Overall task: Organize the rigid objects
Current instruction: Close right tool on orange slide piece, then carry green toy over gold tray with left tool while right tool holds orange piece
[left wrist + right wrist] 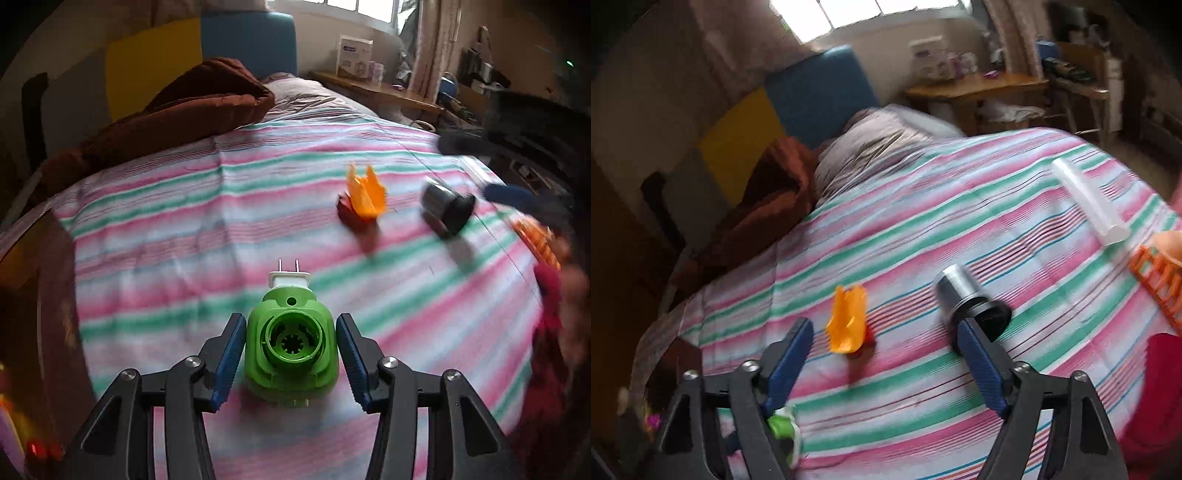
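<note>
**Green plug-in device sits between spread jaws on a striped bed**

Left wrist view: the left gripper [291, 354] points down at a bed covered by a pink, green and white striped bedspread [184, 221]. A green plug-in device [291, 343] with a white two-prong plug at its far end lies on the cover between the blue finger pads [231, 354]. The pads stand just off its sides, with a thin gap showing on each flank, so the jaws are apart and not clamped. Farther up the cover to the right lies an orange plastic piece [365, 195] on a dark red base, and beyond it a silver cylinder with a black cap [447, 208], tipped on its side. The right edge is blurred; an orange ribbed object [535, 240] shows there. A brown blanket [177, 107] is heaped near the blue and yellow headboard [247, 40].

Right wrist view: the right gripper [886, 354] hovers over the same striped bedspread [960, 406], jaws wide apart with nothing between them. The orange plastic piece [847, 319] lies just ahead of the left pad, and the silver cylinder with a black cap [967, 295] just past the tip of the right pad. A clear plastic tube [1089, 201] rests well to the right, near an orange slotted rack [1160, 284]. The green plug-in device [781, 424] peeks out behind the left finger.
</note>
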The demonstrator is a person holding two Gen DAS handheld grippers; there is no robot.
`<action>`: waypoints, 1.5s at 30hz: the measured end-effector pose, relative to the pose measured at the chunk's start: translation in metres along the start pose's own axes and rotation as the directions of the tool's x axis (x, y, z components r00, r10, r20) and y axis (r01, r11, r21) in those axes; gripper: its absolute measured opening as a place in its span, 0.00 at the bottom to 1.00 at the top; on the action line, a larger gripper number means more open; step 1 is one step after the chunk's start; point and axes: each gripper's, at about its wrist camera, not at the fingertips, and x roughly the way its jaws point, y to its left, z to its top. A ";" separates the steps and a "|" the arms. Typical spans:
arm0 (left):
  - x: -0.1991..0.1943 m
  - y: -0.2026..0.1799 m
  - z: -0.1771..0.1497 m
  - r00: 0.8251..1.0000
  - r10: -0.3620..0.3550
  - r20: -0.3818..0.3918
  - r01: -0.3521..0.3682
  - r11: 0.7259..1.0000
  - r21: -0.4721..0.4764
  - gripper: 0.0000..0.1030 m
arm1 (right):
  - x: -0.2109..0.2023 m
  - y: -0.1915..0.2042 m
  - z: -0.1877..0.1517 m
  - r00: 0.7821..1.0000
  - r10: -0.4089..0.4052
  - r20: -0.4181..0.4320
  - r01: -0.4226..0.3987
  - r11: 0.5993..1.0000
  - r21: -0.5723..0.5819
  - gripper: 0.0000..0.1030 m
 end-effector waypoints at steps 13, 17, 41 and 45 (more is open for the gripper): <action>-0.025 0.003 -0.030 0.998 -0.046 0.041 0.046 0.999 0.018 0.49 | 0.080 0.054 0.010 0.976 -0.034 -0.215 -0.004 0.985 -0.175 0.75; -0.026 0.003 -0.033 0.997 -0.050 0.054 0.048 0.999 0.021 0.49 | 0.107 0.050 0.008 0.957 -0.154 -0.247 0.100 0.970 -0.220 0.26; -0.057 0.001 -0.036 0.994 -0.030 0.104 0.028 0.999 0.018 0.49 | 0.065 0.046 -0.061 0.931 -0.169 -0.323 0.037 0.925 -0.377 0.26; -0.077 0.002 -0.029 0.990 -0.026 0.137 0.025 1.000 0.013 0.49 | 0.072 0.046 -0.058 0.931 -0.160 -0.327 0.028 0.927 -0.373 0.26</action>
